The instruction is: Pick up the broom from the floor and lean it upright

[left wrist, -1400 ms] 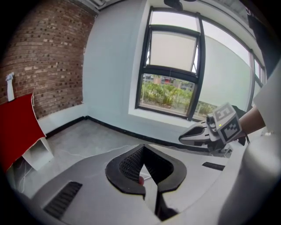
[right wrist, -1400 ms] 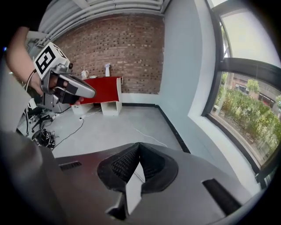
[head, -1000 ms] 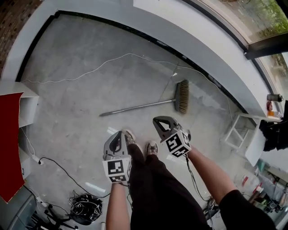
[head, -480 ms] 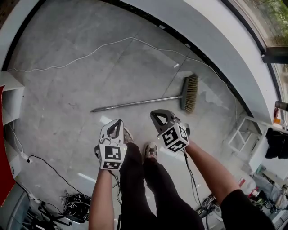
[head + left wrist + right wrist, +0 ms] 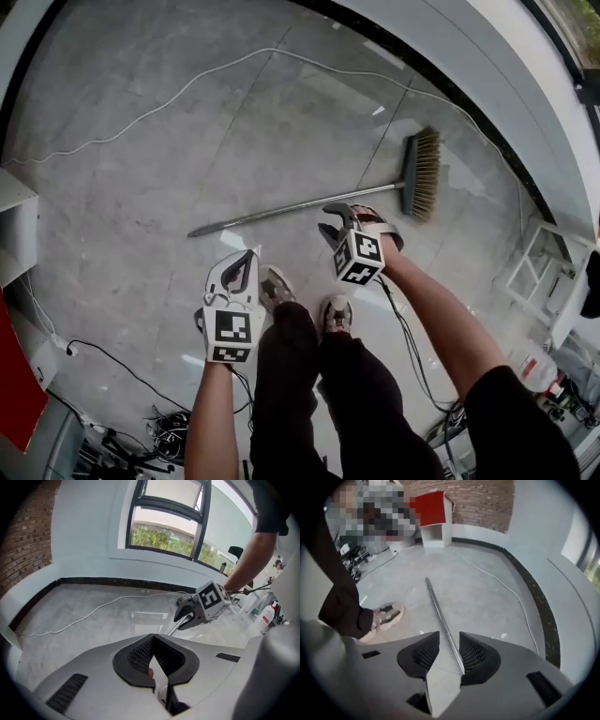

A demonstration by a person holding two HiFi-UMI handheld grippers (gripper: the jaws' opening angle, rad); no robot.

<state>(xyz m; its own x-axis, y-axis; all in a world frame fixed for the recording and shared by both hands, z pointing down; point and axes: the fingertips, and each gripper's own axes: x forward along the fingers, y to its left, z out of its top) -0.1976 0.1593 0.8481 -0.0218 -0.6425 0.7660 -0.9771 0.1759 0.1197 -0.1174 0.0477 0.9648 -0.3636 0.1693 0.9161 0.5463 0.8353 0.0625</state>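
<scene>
The broom lies flat on the grey floor, its metal handle running left from the straw brush head. My right gripper points steeply down over the handle close to the brush head. Its jaws are opening, and the handle runs through the gap between the pads without being pressed. My left gripper hovers nearer the person's feet, short of the handle, shut with nothing in it. In the left gripper view the right gripper shows ahead, low over the handle.
A white cable snakes across the far floor below the curved wall's dark skirting. A white shelf stands at the left, a white rack at the right. Black cables lie near the person's shoes.
Both grippers have sunk toward the floor. The right one has dropped onto the handle near the brush head and its jaws have parted. The left one lowered less.
</scene>
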